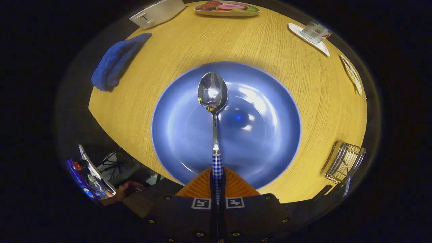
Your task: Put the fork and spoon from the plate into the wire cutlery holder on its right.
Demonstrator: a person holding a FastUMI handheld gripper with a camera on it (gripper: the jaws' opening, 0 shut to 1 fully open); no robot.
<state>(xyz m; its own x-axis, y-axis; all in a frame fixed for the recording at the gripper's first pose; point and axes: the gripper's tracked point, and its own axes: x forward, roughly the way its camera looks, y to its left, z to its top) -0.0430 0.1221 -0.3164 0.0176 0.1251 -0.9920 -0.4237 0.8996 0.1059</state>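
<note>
Gripper view. The gripper (217, 180) has its jaws drawn narrow, both orange fingers (199, 185) pressed against the blue-and-white checked handle of the spoon (213, 98), which runs straight ahead from between them. The spoon's bowl faces up, over the middle of the blue plate (270, 152); whether it touches the plate or hangs above it cannot be told. The plate lies directly beyond the fingers, its near rim just ahead of them. The wire cutlery holder (346, 162) stands on the wooden tabletop (162, 67) to the right of the plate, close to the tabletop's near right edge, with a strip of bare wood between it and the plate's rim. Bare wood also surrounds the plate to the left and beyond. Farther off lie a folded blue cloth (116, 62) at the far left, a white toaster (157, 12), a tray of food (226, 8) and a glass on a white coaster (315, 33), all near the far edges. A hand (126, 189) shows below the tabletop's near left edge.
</note>
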